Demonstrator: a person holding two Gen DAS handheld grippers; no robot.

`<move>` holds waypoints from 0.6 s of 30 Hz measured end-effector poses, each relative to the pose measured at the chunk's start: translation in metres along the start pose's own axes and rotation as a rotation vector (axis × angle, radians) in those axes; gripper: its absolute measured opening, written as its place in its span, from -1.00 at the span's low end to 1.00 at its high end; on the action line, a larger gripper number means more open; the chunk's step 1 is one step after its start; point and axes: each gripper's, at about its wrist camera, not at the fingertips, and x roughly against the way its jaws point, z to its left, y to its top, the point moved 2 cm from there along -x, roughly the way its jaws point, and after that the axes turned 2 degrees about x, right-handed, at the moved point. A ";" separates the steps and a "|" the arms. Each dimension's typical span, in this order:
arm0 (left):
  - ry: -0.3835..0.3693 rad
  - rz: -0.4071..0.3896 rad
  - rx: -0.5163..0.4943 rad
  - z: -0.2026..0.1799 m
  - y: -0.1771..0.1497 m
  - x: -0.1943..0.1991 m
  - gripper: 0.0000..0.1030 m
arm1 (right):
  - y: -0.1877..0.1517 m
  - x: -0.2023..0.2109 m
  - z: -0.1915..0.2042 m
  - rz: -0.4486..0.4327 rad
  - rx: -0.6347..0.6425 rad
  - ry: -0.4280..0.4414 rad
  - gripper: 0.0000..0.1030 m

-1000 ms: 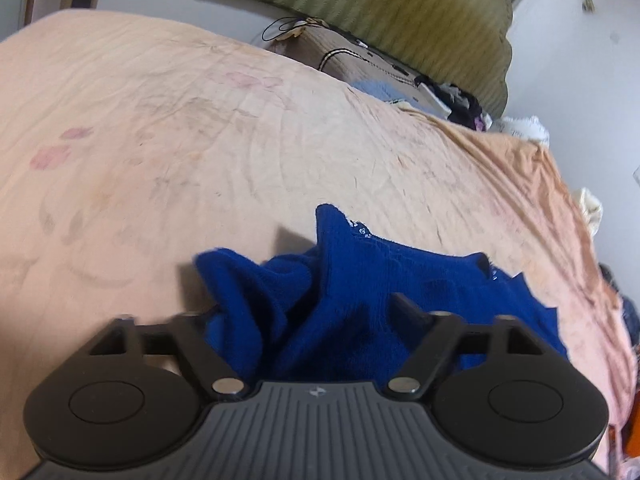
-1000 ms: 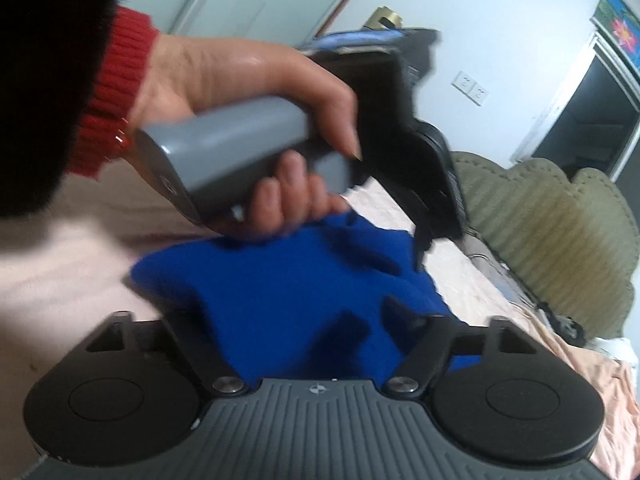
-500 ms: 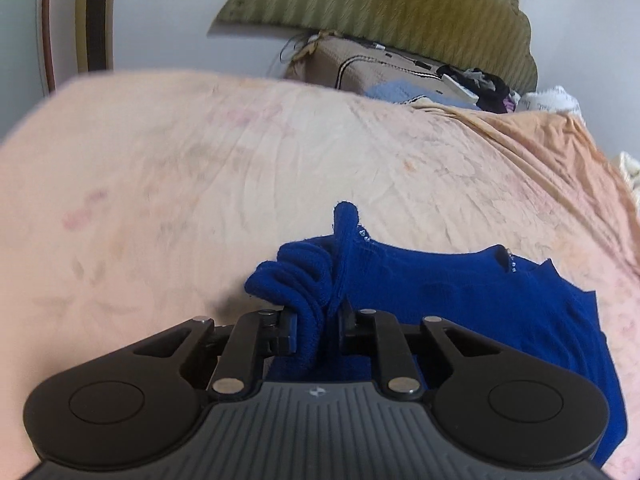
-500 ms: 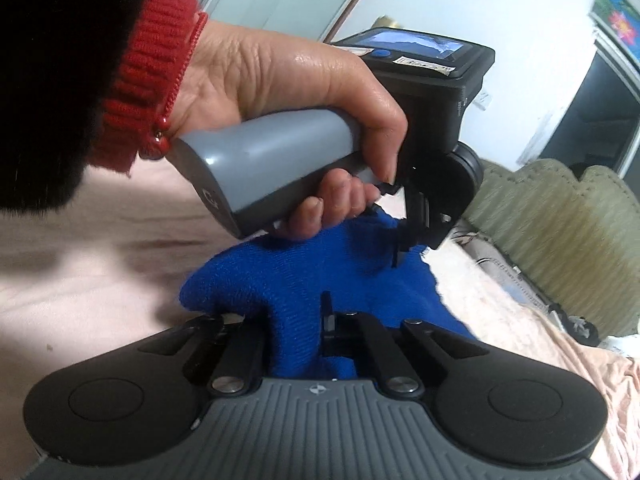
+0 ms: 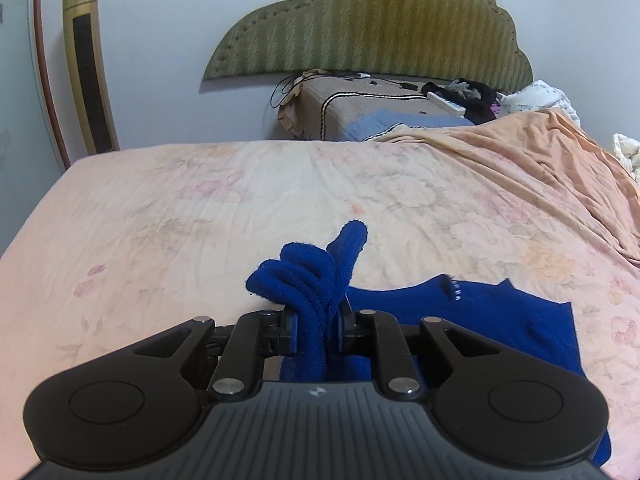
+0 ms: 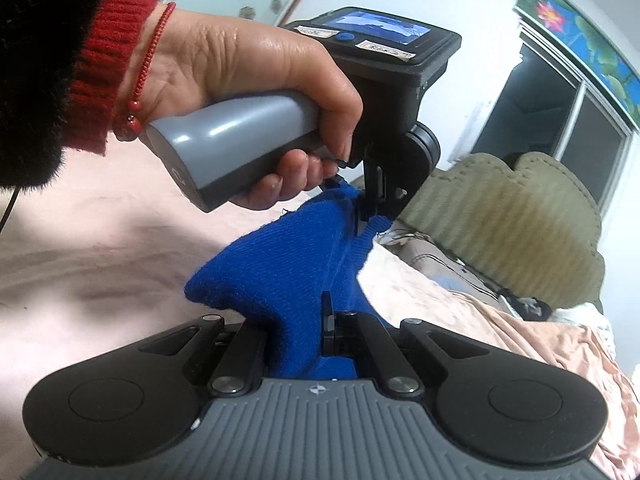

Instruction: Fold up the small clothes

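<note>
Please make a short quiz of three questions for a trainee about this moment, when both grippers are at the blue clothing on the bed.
1. True or false: the left gripper is shut on a bunched fold of the blue knitted garment.
2. What does the right gripper hold? A) the peach floral bedsheet B) the blue knitted garment C) nothing
3. Fill in: the part of the garment that is not lifted lies on the peach floral ______.

Key
1. True
2. B
3. bedsheet
</note>
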 end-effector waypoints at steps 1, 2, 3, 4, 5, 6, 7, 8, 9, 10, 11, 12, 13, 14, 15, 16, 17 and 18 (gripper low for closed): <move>0.003 -0.004 -0.012 -0.006 0.001 0.001 -0.70 | -0.002 0.003 -0.004 0.000 -0.007 -0.006 -0.93; 0.007 -0.008 -0.024 -0.012 0.001 0.003 -0.70 | -0.005 0.006 -0.008 0.001 -0.014 -0.012 -0.93; 0.010 -0.012 -0.037 -0.019 0.002 0.004 -0.70 | -0.007 0.008 -0.012 0.001 -0.021 -0.018 -0.93; 0.012 -0.015 -0.047 -0.025 0.002 0.004 -0.70 | -0.009 0.010 -0.016 0.001 -0.029 -0.025 -0.93; 0.012 -0.018 -0.055 -0.031 0.002 0.005 -0.70 | -0.011 0.011 -0.020 0.003 -0.038 -0.031 -0.93; 0.011 -0.019 -0.062 -0.036 0.003 0.005 -0.70 | -0.014 0.012 -0.023 0.005 -0.047 -0.037 -0.93; 0.008 -0.020 -0.067 -0.042 0.004 0.005 -0.70 | -0.016 0.014 -0.027 0.008 -0.055 -0.043 -0.93; 0.004 -0.019 -0.070 -0.047 0.004 0.005 -0.70 | -0.019 0.016 -0.030 0.011 -0.063 -0.048 -0.93; 0.001 -0.019 -0.073 -0.053 0.004 0.005 -0.70 | -0.021 0.016 -0.033 0.014 -0.070 -0.053 -0.93; -0.004 -0.019 -0.075 -0.058 0.005 0.004 -0.70 | -0.024 0.017 -0.036 0.017 -0.077 -0.058 -0.93; -0.007 -0.019 -0.076 -0.062 0.004 0.004 -0.70 | -0.026 0.018 -0.040 0.019 -0.086 -0.064 -0.93; -0.011 -0.017 -0.077 -0.067 0.004 0.002 -0.70 | -0.030 0.017 -0.043 0.023 -0.092 -0.069 -0.93; -0.014 -0.017 -0.080 -0.072 0.004 0.001 -0.70 | -0.032 0.017 -0.046 0.026 -0.098 -0.073 -0.93; -0.017 -0.016 -0.084 -0.077 0.003 0.000 -0.70 | -0.034 0.018 -0.048 0.029 -0.104 -0.078 -0.93; -0.020 -0.015 -0.089 -0.083 0.003 -0.001 -0.70 | -0.037 0.019 -0.050 0.032 -0.109 -0.083 -0.93; -0.021 -0.015 -0.093 -0.087 0.003 -0.003 -0.70 | -0.040 0.021 -0.053 0.036 -0.115 -0.087 -0.93; -0.024 -0.015 -0.096 -0.092 0.002 -0.004 -0.70 | -0.042 0.022 -0.056 0.039 -0.122 -0.092 -0.93; -0.027 -0.014 -0.099 -0.097 0.002 -0.006 -0.70 | -0.044 0.021 -0.059 0.043 -0.128 -0.096 -0.93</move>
